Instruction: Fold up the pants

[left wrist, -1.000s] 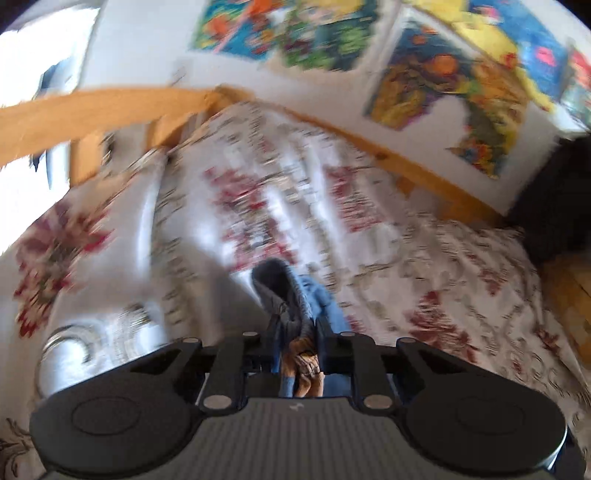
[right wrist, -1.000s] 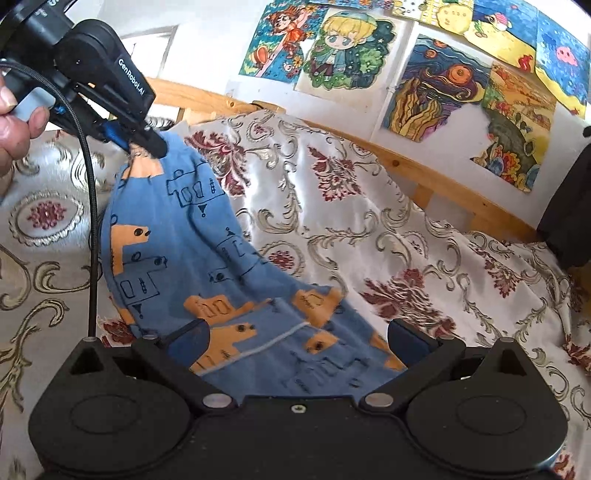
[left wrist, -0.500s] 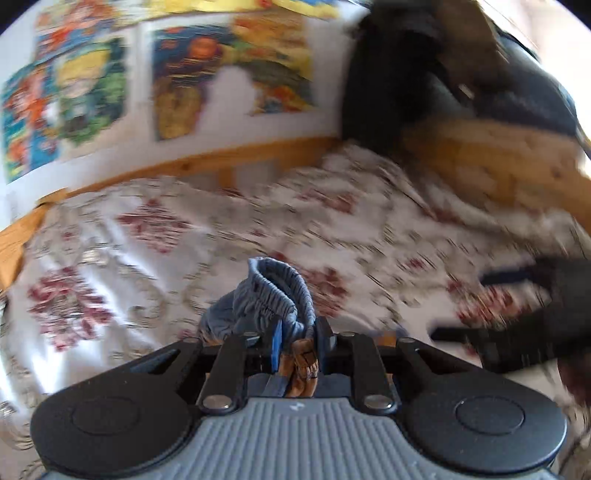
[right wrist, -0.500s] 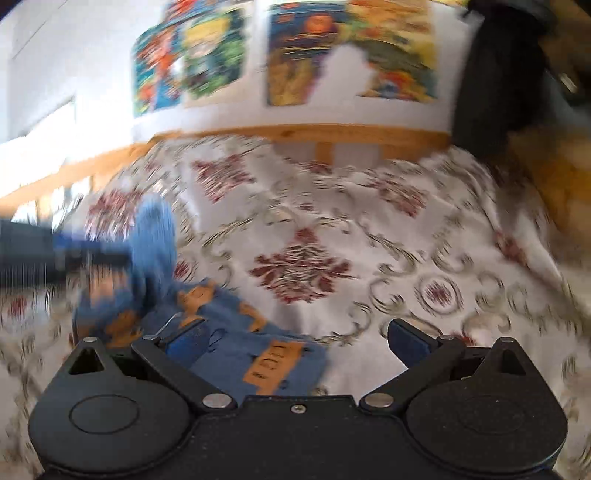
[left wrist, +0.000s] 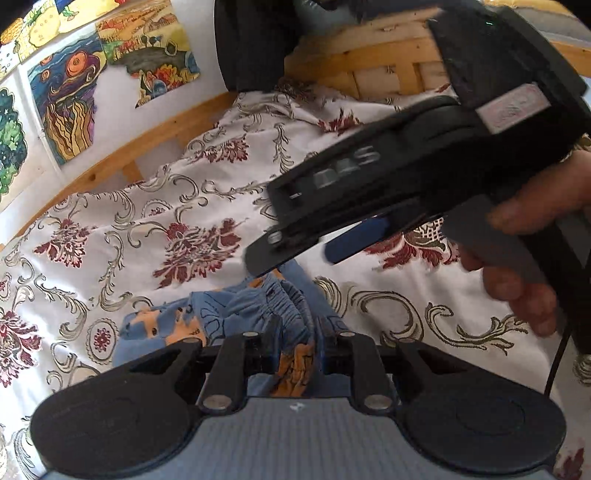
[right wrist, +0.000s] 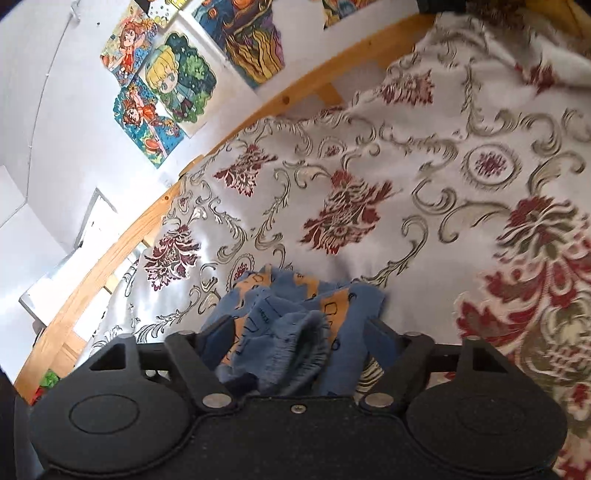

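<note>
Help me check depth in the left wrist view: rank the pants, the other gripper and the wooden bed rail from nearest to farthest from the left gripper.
1. pants, clamped in the left gripper.
2. right gripper, above, to the right.
3. wooden bed rail, far left by the wall.

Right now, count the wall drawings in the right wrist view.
5, some cut off by the frame: top-left girl, blond child, lower girl, swirl painting, and a scrap at the top edge. More may be hidden.
</note>
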Action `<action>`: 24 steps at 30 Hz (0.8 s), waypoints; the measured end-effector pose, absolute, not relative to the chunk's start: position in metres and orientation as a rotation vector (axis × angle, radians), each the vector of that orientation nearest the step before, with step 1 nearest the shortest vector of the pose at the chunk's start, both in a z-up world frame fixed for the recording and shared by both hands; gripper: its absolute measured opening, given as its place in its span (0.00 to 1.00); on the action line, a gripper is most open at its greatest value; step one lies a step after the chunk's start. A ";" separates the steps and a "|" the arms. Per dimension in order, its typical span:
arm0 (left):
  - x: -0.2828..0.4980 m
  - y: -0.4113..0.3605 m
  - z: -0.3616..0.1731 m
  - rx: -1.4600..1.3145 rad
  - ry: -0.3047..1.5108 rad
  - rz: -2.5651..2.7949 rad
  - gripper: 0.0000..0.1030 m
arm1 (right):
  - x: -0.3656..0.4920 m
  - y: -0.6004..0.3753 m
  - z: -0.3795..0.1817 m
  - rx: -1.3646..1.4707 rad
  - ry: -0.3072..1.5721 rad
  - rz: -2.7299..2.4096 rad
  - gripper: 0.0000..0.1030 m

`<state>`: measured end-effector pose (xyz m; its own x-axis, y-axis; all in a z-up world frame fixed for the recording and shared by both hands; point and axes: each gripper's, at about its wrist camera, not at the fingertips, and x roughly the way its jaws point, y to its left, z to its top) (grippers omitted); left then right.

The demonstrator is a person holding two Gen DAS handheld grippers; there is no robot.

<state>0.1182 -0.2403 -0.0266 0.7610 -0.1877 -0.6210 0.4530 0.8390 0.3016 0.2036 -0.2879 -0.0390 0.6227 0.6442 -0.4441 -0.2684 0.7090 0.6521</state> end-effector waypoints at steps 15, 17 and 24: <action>0.112 -0.241 -0.018 0.442 0.557 -0.388 0.18 | 0.206 -0.274 -0.042 0.546 0.729 0.497 0.10; 0.111 -0.244 -0.017 0.441 0.556 -0.400 0.18 | 0.203 -0.274 -0.036 0.504 0.716 0.485 0.09; 0.122 -0.239 -0.029 0.384 0.630 -0.426 0.18 | 0.206 -0.274 -0.049 0.433 0.771 0.426 0.09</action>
<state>0.1223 -0.2394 -0.0293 0.7277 -0.2626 -0.6336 0.4902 0.8453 0.2126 0.2057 -0.2739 -0.0493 0.6423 0.5148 -0.5679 -0.2066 0.8297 0.5185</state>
